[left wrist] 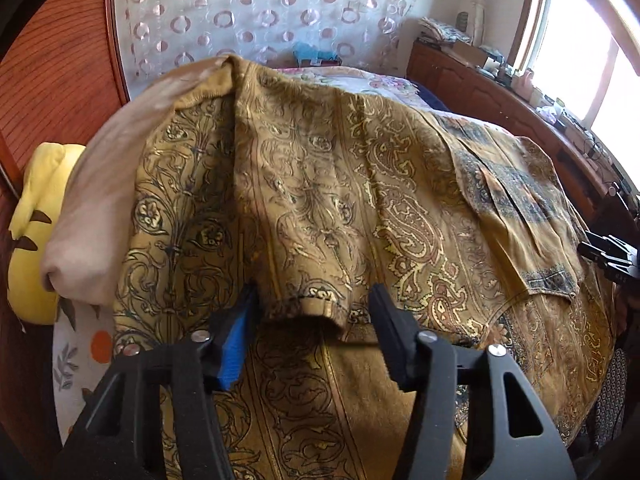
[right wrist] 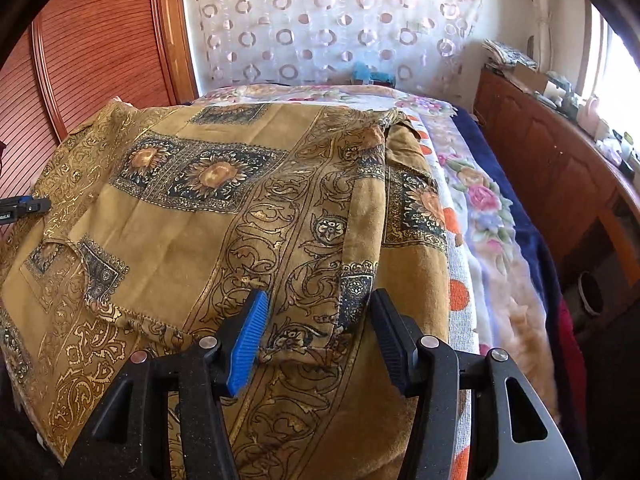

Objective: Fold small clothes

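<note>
A mustard shirt with dark scroll and paisley print (left wrist: 320, 184) lies spread on the bed, and it also fills the right wrist view (right wrist: 192, 216). One short sleeve lies folded over its body, and that sleeve's cuff (left wrist: 308, 308) sits between the fingers of my left gripper (left wrist: 314, 295). The pads stand apart from the cuff, so that gripper is open. On the other side, a sleeve's hemmed end (right wrist: 308, 340) lies between the fingers of my right gripper (right wrist: 320, 299), which is open too, its blue pad (right wrist: 248, 336) just beside the cloth. Each gripper's tip shows at the edge of the other's view.
A yellow pillow (left wrist: 36, 232) and a beige cloth bundle (left wrist: 100, 200) lie left of the shirt. The floral bedspread (right wrist: 480, 208) runs along the right, with a wooden cabinet (right wrist: 560, 184) beyond it. A ribbed wooden door (right wrist: 100, 60) and a circle-patterned curtain (right wrist: 320, 20) stand behind.
</note>
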Demonstrator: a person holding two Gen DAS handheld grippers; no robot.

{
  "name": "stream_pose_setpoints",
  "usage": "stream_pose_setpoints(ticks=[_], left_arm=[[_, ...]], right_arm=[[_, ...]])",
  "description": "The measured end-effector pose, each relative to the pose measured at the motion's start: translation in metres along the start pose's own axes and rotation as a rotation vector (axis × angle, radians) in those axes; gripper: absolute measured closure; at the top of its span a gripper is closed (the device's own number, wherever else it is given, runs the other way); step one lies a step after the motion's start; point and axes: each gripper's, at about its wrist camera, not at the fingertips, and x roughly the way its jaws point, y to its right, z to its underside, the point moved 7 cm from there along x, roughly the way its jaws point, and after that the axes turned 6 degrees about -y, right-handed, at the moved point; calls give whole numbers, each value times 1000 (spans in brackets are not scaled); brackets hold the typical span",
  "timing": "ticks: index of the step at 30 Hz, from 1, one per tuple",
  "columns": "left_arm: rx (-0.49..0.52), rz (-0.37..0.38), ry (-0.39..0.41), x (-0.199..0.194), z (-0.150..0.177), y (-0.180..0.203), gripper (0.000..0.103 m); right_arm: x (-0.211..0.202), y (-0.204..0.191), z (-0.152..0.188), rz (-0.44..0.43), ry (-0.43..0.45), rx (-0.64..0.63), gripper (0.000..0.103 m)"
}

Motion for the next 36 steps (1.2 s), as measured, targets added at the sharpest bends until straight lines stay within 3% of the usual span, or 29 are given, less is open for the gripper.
stream_pose_setpoints(ticks=[7, 9, 10, 12, 13, 15, 26, 36], left_arm=[[7, -3, -2, 1, -1, 1, 50], [12, -11, -6, 3, -2, 1, 58], [14, -20, -5, 2, -2, 1, 66], [11, -9, 1, 0, -3, 1, 77], [11, -5, 7, -2, -4, 2, 88], [21, -10, 23, -8, -4, 3, 94], [33, 74, 170, -94, -6, 16, 97], [-5, 116, 229, -158, 39, 12, 97]], right_arm=[[9, -9, -4, 11, 2, 1, 47], [10, -10, -5, 8, -1, 2, 48], [9, -10, -5, 10, -3, -1, 50], [8, -12, -6, 10, -3, -14, 69], [7, -12, -7, 16, -5, -24, 75], [4, -14, -8, 16, -6, -38, 94], [-70, -20, -28, -63, 140, -39, 98], [-143, -22, 6, -115, 172, -90, 98]])
